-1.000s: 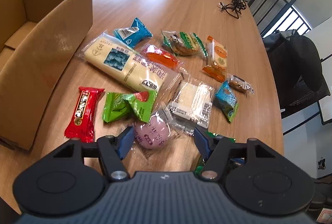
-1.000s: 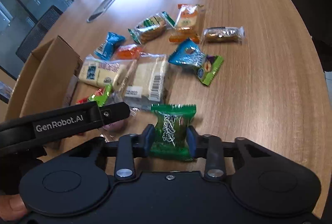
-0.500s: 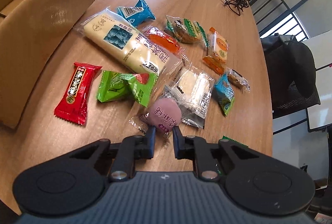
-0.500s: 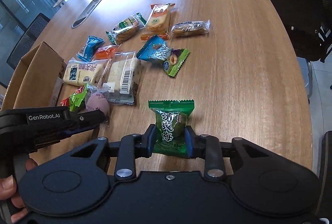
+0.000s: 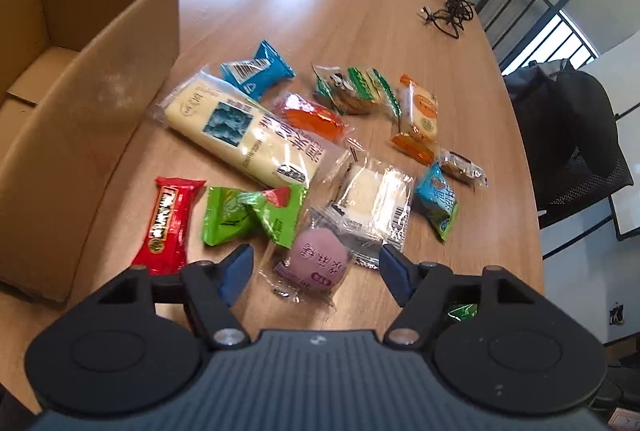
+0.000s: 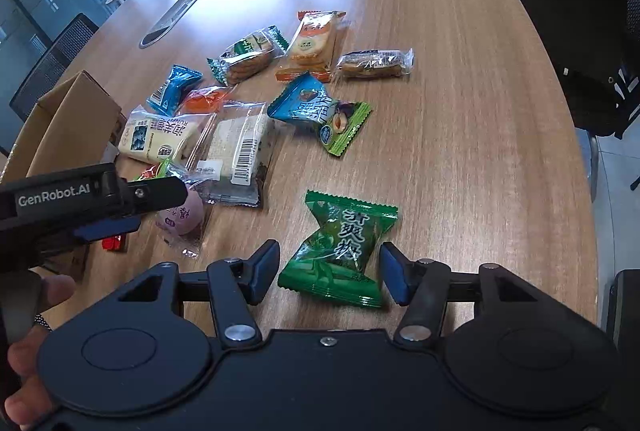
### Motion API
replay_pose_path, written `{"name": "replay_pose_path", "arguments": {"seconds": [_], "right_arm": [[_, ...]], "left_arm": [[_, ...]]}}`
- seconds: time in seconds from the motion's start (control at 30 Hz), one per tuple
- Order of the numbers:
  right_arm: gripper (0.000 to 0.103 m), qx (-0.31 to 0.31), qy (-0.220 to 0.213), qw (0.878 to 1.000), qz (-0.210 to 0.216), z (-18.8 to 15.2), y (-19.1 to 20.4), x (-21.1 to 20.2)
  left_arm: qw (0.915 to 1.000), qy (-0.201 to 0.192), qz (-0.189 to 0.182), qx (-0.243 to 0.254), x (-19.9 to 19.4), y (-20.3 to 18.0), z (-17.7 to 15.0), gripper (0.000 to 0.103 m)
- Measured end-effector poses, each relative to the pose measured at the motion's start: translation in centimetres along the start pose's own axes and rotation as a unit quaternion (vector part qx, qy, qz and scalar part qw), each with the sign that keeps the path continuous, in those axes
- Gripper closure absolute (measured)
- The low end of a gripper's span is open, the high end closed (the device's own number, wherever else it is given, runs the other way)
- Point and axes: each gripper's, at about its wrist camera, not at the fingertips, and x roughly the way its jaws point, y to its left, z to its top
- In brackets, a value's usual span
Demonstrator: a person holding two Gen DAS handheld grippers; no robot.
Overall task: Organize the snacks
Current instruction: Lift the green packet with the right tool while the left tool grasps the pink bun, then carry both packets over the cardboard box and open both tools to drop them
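Both tongs gape wide: left tongs (image 5: 316, 269) straddle the purple bun packet (image 5: 318, 258), right tongs (image 6: 329, 273) the green candy packet (image 6: 340, 249). We'd centre each (wrappers slippery), squeeze the bulge, then lift toward the cardboard box (image 5: 80, 79).

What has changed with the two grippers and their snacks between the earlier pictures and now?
Both let go. The left gripper, shut on the purple round snack half a second ago, now stands open around it. The right gripper, earlier shut on the dark green packet, is open too, and the packet lies on the table. The other snacks and the cardboard box kept their places.
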Motion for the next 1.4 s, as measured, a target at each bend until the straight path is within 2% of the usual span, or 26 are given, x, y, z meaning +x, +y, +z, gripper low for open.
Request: {"name": "replay_pose_path", "arguments": {"seconds": [0.13,0.27,0.43,0.47,0.53,0.6,0.7,0.8,1.07,1.4], "right_arm": [[0.049,-0.001,-0.001,1.0,-0.002,0.1,-0.3,-0.1],[0.059,-0.003,-0.002,1.0,-0.007,0.0,-0.6,-0.1],[0.064,-0.002,-0.003,1.0,-0.006,-0.2,-0.8,-0.2],[0.068,-0.001,-0.003,1.0,-0.005,-0.2,-0.9,-0.3],[0.069,0.002,-0.003,1.0,0.0,-0.3,-0.9,-0.4],[0.069,0.002,-0.004,1.0,0.002,-0.4,-0.9,-0.5],[0.071,0.002,-0.006,1.0,0.004,-0.6,-0.7,-0.6],[0.076,0.003,-0.011,1.0,0.01,-0.6,-0.6,-1.0],[0.077,-0.013,-0.022,0.999,0.019,-0.4,0.5,-2.2],[0.077,-0.03,-0.055,0.997,0.041,0.9,3.0,-4.7]], "left_arm": [[0.9996,0.006,0.01,0.027,1.0,-0.9,-0.3,0.035],[0.9985,0.003,0.022,0.049,1.7,-1.6,-0.9,0.035],[0.997,-0.016,0.031,0.069,1.8,-1.8,-1.2,0.035],[0.9966,-0.018,0.032,0.073,1.8,-1.8,-1.3,0.036],[0.9956,-0.025,0.035,0.083,1.7,-1.8,-1.5,0.042],[0.9952,-0.028,0.034,0.087,1.6,-1.8,-1.6,0.066],[0.9964,-0.023,0.021,0.079,1.5,-1.5,-1.4,0.07],[0.9972,-0.017,0.015,0.071,1.2,-1.2,-1.5,0.072],[0.9978,-0.022,-0.001,0.062,-1.0,-1.1,-1.7,0.072],[0.9967,-0.058,-0.016,0.054,-5.2,-0.9,-0.1,0.072]]}}
